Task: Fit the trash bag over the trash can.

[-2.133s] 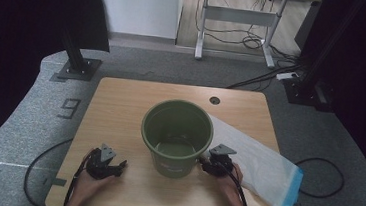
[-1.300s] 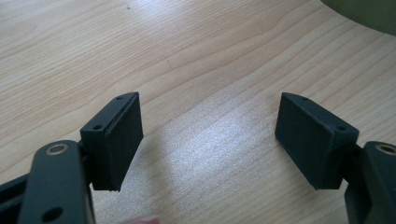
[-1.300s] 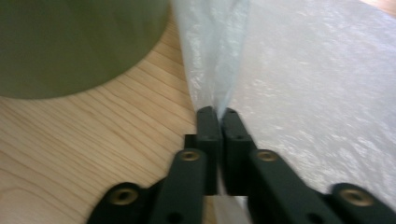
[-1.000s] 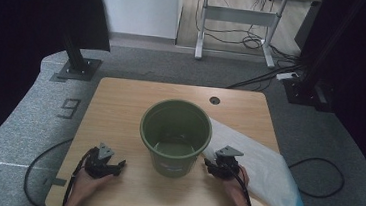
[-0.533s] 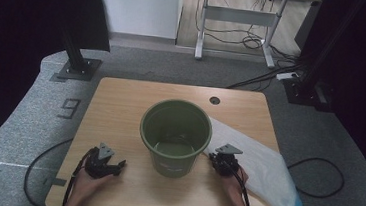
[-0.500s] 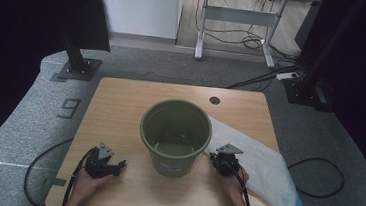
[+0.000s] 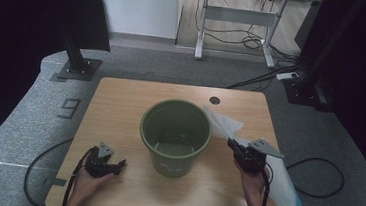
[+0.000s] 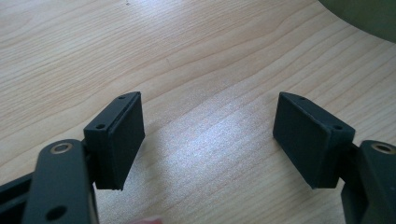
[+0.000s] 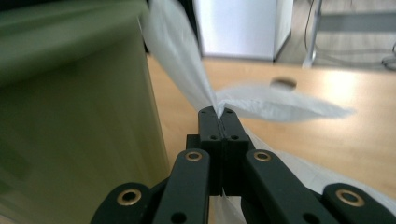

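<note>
High view, one wooden tabletop point(image 7: 121, 102), pale grain, rounded corners, with a small dark grommet hole point(image 7: 215, 100) near its far edge. Item one: round dark-green plastic bucket point(image 7: 175, 135), upright at centre, mouth open, with no liner in it. Item two: thin translucent white plastic bag with a blue bottom edge point(image 7: 283, 192), lying flat on the tabletop to the right of the bucket, long axis running from the near right corner up toward the bucket rim; its mouth end is lifted off the wood and stands just beside the rim on the right. Item three: right tool point(image 7: 234, 147), jaws pressed together on that lifted mouth edge; the right gripper view shows the film pinched at the very tips of the tool point(image 9: 217, 112), with the bag point(image 9: 187, 56) fanning upward and the green wall point(image 9: 74, 102) close on the left. These jaws have just been closing, with the bag film between them. Item four: left tool point(image 7: 115, 165), resting low at the near left, jaws standing wide apart over bare wood and nothing between them point(image 8: 210, 140). Judged relation: the bucket opening lies up and to the left of the right tool, which is the nearer of the two to the bag; the left tool lies across the bucket from it.
</note>
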`<control>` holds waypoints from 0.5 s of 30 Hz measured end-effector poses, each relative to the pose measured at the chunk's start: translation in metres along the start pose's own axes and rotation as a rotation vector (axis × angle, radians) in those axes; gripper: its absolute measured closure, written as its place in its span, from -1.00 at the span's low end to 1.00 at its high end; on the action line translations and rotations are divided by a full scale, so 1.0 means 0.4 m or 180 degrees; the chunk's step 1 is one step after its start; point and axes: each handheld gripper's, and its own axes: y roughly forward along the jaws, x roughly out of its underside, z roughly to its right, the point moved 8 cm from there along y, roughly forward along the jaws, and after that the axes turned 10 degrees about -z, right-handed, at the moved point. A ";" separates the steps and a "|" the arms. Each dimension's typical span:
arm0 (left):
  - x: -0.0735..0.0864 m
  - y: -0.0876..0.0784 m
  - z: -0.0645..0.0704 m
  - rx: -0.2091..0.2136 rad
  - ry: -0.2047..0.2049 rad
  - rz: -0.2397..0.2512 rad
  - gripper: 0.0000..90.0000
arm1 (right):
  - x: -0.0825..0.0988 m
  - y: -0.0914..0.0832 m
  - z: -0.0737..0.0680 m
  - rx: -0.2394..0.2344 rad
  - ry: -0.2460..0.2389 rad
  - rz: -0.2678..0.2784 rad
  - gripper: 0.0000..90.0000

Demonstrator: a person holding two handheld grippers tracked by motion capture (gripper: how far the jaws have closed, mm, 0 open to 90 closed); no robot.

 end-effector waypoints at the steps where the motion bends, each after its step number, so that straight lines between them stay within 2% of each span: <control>1: 0.000 0.000 0.000 0.0002 -0.0001 -0.0001 -0.45 | -0.013 -0.015 0.001 0.0012 -0.0003 0.0075 0.97; 10: 0.001 0.001 -0.002 0.0022 -0.0037 -0.0014 -0.45 | -0.083 -0.117 0.016 0.0020 0.0107 0.0546 0.97; 12: 0.001 0.000 -0.001 0.0016 -0.0047 -0.0013 -0.44 | -0.095 -0.132 0.018 0.0011 0.0117 0.0599 0.97; 15: 0.001 0.001 -0.002 0.0028 -0.0052 -0.0017 -0.44 | -0.119 -0.157 0.024 0.0086 0.0062 0.0666 0.97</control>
